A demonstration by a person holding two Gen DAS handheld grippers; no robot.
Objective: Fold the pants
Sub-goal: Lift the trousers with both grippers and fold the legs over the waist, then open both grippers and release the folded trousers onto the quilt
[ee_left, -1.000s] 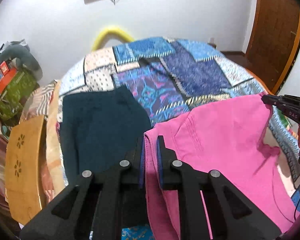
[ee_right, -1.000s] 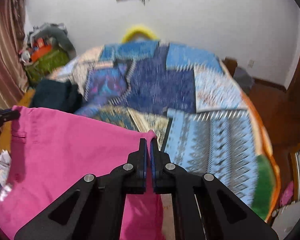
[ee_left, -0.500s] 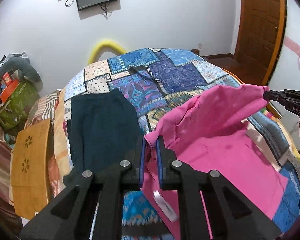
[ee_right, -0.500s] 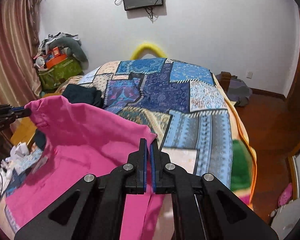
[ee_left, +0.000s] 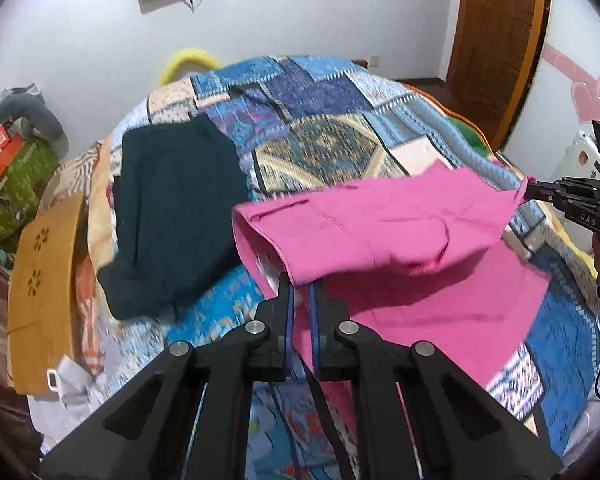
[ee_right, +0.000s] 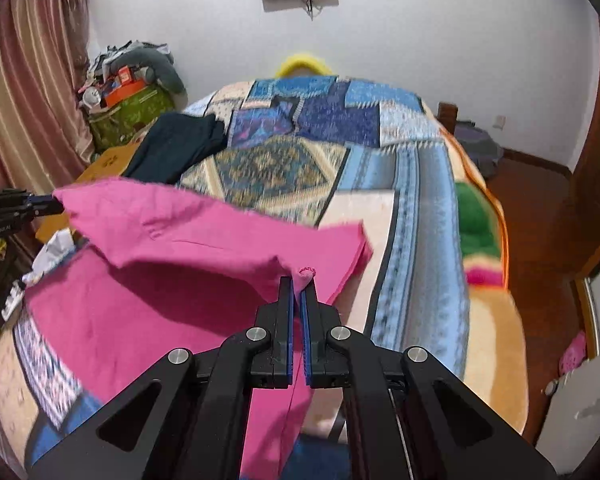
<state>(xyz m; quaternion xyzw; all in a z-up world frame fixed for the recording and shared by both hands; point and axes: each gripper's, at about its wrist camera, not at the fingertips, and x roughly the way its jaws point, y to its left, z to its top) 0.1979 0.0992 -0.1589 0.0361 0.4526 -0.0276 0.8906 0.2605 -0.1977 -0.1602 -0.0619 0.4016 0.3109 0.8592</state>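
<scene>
The pink pants [ee_left: 384, 224] hang between my two grippers above the patchwork bed, and their lower part lies on the quilt [ee_left: 460, 312]. My left gripper [ee_left: 300, 284] is shut on one corner of the pants. My right gripper [ee_right: 299, 280] is shut on the other corner, and it also shows at the right edge of the left wrist view [ee_left: 534, 190]. In the right wrist view the pants [ee_right: 172, 236] stretch left to the left gripper [ee_right: 56, 206].
A dark teal garment [ee_left: 172, 204] lies flat on the bed's left side. A patchwork quilt [ee_right: 300, 152] covers the bed. A wooden board [ee_left: 44, 280] stands at the left, clutter [ee_right: 132, 92] sits in the corner, and a wooden door [ee_left: 496, 40] is at the right.
Both grippers have carried the held edge of the pants forward and down over the part lying on the bed. The top edge now hangs lower and flatter.
</scene>
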